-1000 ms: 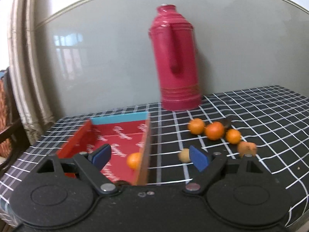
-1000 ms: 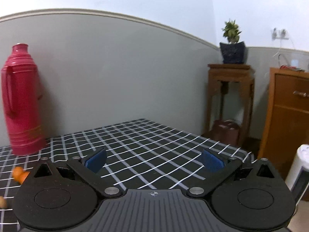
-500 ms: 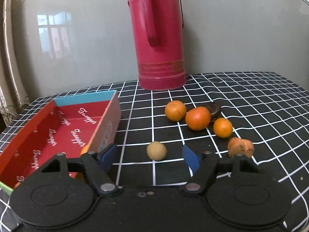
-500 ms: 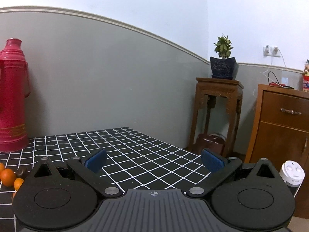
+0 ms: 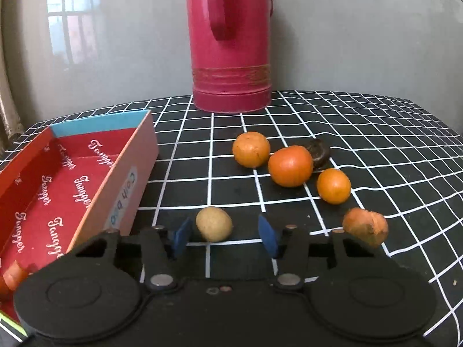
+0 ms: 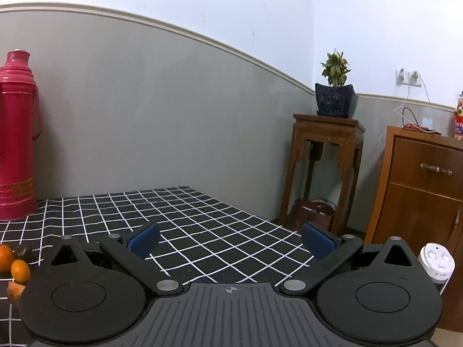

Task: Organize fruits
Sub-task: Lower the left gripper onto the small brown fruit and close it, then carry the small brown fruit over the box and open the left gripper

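A small tan round fruit (image 5: 214, 223) lies on the checked cloth between the blue pads of my left gripper (image 5: 224, 235). The jaws are closing around it, with gaps still showing on both sides. To the left lies an open red box (image 5: 72, 179) with an orange fruit (image 5: 11, 277) in its near corner. Three orange fruits (image 5: 251, 149) (image 5: 290, 166) (image 5: 333, 185), a dark brown fruit (image 5: 318, 151) and a rough orange piece (image 5: 365, 225) lie to the right. My right gripper (image 6: 231, 241) hangs open over bare cloth, with nothing between its fingers.
A tall red thermos (image 5: 231, 37) stands at the back against the grey wall. In the right wrist view, a wooden stand with a potted plant (image 6: 334, 92), a wooden cabinet (image 6: 422, 190) and a white appliance (image 6: 437, 263) stand beyond the table's right edge.
My left gripper moved right from over the box and down to the tan fruit, and its jaws narrowed around it. The right gripper stayed open; its view swung slightly.
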`<action>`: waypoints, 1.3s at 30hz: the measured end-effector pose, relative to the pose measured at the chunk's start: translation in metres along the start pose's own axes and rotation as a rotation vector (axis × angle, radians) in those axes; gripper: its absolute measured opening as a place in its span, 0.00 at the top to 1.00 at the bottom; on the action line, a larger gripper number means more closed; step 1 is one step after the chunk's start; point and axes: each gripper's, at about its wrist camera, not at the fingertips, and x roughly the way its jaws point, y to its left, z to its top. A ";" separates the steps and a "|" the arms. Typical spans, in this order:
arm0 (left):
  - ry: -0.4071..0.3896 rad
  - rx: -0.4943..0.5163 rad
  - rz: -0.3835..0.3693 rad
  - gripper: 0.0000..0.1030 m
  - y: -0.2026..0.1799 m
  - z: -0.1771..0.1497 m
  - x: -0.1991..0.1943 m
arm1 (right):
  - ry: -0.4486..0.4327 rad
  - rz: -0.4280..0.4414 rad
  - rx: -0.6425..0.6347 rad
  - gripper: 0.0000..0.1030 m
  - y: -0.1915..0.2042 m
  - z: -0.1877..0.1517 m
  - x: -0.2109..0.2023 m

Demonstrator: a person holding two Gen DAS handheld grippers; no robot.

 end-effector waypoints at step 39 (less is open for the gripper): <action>-0.177 -0.105 0.261 0.85 0.085 0.011 -0.071 | 0.009 0.191 -0.069 0.00 0.043 -0.005 -0.018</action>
